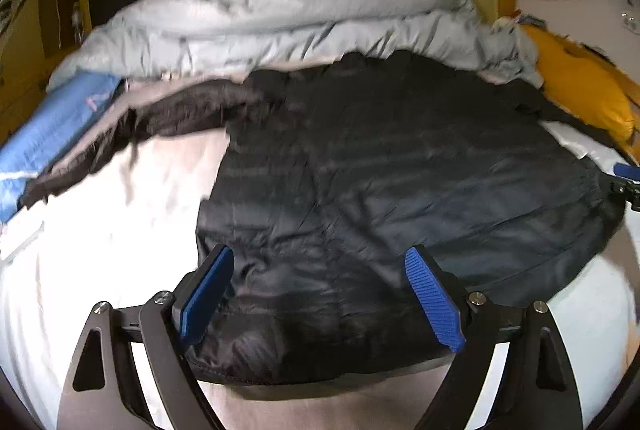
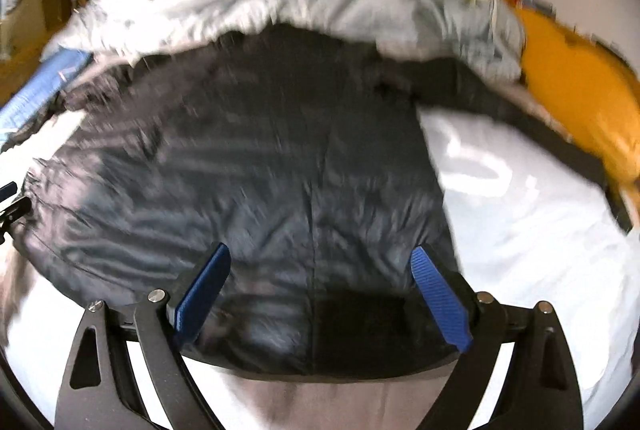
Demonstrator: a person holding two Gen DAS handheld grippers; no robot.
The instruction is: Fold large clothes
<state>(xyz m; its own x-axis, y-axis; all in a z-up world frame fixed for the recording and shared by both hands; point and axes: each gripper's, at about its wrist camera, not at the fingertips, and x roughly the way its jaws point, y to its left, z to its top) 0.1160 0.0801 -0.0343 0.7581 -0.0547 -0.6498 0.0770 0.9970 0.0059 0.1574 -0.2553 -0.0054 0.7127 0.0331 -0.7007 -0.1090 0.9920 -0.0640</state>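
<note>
Over the near edge of the bed (image 1: 100, 230) both claws are hanging with nothing in them, jaws spread wide. The big dark puffy jacket (image 1: 380, 170) is laid out flat across the white sheet, hem toward the near edge, collar end up by the crumpled grey duvet (image 1: 260, 26) at the far edge, one sleeve trailing off to the left side. The left gripper (image 1: 324, 294) sits over the hem's left corner and the right gripper (image 2: 324, 294) over the hem further right, each with fabric under the gap between the blue pads but nothing pinched yet. If it were me, I'd say the trick now is to bite both corners at the same depth, catching every layer of the hem and not just the slippery top shell, otherwise the padding slides and the fold comes out crooked. Then lift evenly and carry the hem toward the collar, keeping clear of that orange pillow (image 2: 576, 78) on the right edge.
</note>
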